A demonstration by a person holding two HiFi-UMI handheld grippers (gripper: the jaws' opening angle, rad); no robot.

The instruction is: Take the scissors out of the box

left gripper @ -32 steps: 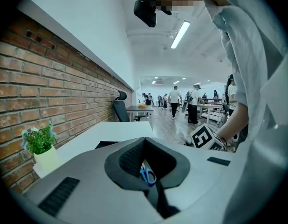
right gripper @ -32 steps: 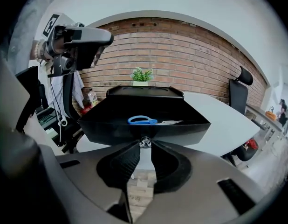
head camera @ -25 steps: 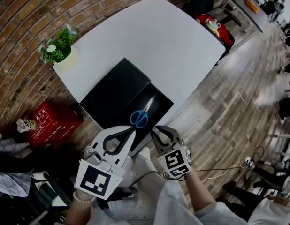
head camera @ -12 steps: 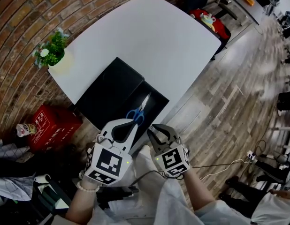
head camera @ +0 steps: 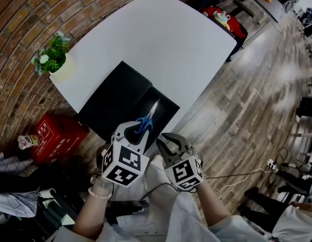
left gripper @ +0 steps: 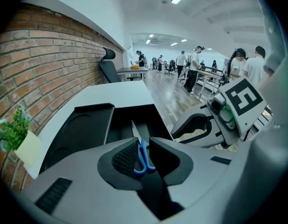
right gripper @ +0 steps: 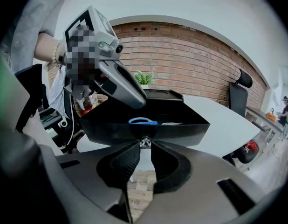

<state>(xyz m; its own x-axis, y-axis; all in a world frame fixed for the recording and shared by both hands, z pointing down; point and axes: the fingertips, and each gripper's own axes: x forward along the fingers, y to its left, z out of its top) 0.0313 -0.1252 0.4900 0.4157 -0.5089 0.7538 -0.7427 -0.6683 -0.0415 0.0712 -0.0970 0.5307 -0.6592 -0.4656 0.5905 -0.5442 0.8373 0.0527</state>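
White bench [head camera: 161,34], open black box [head camera: 168,110] at its near edge. Left gripper [head camera: 136,130] brought forward over the box's near rim since a second ago, fingers a little apart, empty, framing the blue-handled scissors [head camera: 146,120] lying inside: grasp likely next. Right gripper [head camera: 168,141] alongside, fingers narrowly parted, empty. Handles partly hidden behind the left fingers; contact unclear.

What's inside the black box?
Blue-handled scissors lie in the open box, blades pointing away. The left tongs hide part of the handles from above; the dark floor shows nothing else clearly.
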